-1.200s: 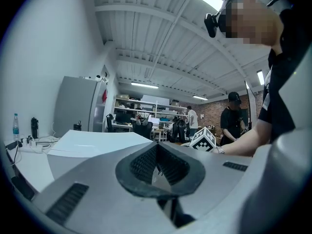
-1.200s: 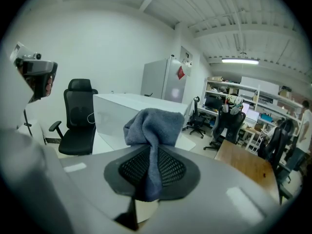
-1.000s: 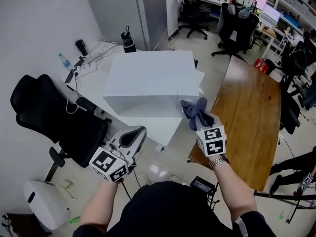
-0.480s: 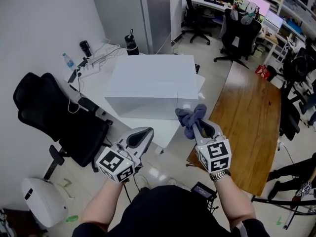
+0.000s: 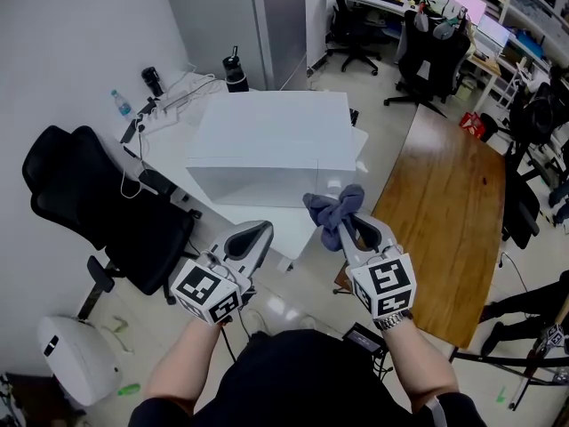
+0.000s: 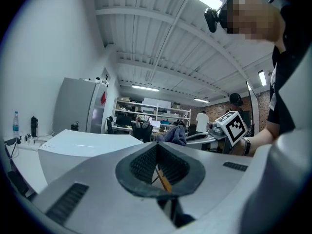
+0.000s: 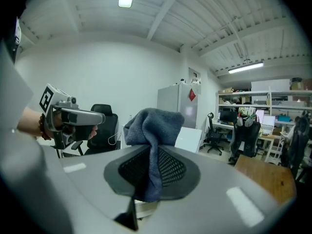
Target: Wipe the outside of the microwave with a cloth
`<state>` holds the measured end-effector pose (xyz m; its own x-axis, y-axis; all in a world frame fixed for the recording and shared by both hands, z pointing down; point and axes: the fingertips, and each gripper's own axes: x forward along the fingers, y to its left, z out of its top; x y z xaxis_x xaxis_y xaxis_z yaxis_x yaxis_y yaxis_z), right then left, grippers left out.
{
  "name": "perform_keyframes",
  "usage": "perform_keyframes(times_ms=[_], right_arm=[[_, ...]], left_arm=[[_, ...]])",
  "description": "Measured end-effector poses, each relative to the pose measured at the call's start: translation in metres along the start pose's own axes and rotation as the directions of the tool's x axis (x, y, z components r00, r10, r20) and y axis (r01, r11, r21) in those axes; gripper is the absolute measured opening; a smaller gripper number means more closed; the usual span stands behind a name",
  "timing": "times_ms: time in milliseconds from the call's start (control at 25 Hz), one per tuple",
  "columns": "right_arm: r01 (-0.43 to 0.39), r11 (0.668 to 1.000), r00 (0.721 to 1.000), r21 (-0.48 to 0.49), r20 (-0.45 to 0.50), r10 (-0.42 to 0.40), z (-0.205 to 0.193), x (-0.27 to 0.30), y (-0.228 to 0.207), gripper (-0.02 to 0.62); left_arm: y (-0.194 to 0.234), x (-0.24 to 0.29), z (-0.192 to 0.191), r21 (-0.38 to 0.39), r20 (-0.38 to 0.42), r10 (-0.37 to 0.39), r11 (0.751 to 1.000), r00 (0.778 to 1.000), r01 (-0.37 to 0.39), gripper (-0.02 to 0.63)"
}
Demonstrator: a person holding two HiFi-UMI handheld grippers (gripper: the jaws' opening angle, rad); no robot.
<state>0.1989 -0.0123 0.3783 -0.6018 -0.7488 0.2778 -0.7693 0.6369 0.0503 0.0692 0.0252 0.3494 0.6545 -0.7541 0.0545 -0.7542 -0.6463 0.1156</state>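
Note:
The white microwave [image 5: 271, 145] stands on a white table [image 5: 178, 154], its top facing me in the head view. My right gripper [image 5: 342, 225] is shut on a grey-blue cloth [image 5: 333, 212], bunched above its jaws, just in front of the microwave's near right corner and apart from it. In the right gripper view the cloth [image 7: 153, 130] hangs down between the mesh pads. My left gripper [image 5: 253, 236] is shut with nothing in it, held low in front of the table's near edge. From the left gripper view the microwave [image 6: 83, 147] shows at the left.
A black office chair [image 5: 98, 207] stands left of the table. A wooden table [image 5: 444, 203] lies to the right. Bottles [image 5: 234, 71], cables and a power strip [image 5: 164, 105] sit at the table's far end. A grey fridge [image 5: 244, 20] stands behind. More chairs and desks fill the back right.
My right gripper with the cloth has drawn back toward me and a little left, away from the microwave's front right corner. The left gripper has hardly moved.

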Motion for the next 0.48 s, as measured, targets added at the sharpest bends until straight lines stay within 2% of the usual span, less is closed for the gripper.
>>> perform_keyframes(times_ms=[480], right_arm=[[-0.049,0.999,0.998,-0.011,0.041,0.049,0.013,-0.004,0.016,0.052]], left_arm=[[0.0,-0.005,0.003,0.021,-0.003,0.032,0.999,0.999,-0.032,0.005]])
